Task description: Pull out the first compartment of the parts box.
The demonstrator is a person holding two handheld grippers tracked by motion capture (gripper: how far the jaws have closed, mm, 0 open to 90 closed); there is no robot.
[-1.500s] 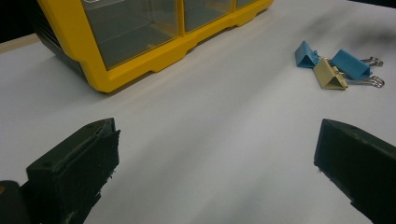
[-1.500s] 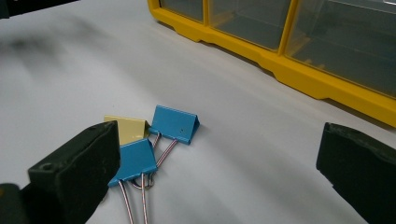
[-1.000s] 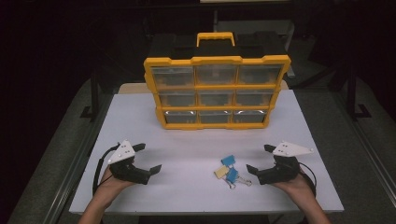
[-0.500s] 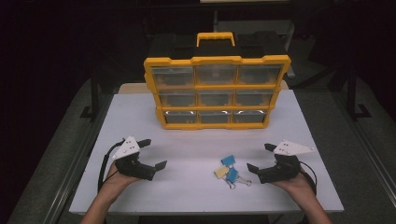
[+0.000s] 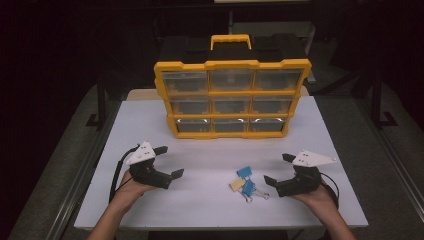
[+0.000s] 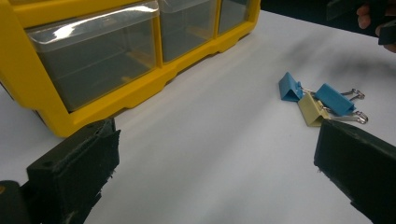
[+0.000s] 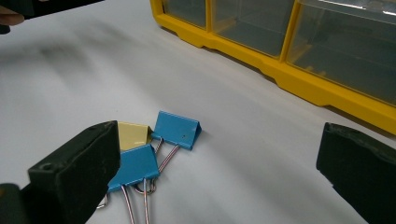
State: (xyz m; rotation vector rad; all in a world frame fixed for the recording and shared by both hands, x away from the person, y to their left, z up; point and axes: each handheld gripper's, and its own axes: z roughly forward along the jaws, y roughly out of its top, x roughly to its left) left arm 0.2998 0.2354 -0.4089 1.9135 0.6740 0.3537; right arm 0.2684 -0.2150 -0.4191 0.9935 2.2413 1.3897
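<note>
Lying between the two grippers, three binder clips (image 5: 244, 183) are clustered nearer the right gripper (image 5: 278, 170). Both it and the left gripper (image 5: 169, 162) are hovering with jaws spread, holding nothing.

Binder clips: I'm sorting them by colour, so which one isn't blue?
The yellow binder clip, the pale one lying between the two blue binder clips, touching both; it sits on their left in the high view.

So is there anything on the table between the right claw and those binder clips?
Nothing visible. The right claw is open just right of the binder clips, with bare white table between them. The yellow drawer box sits farther back.
</note>
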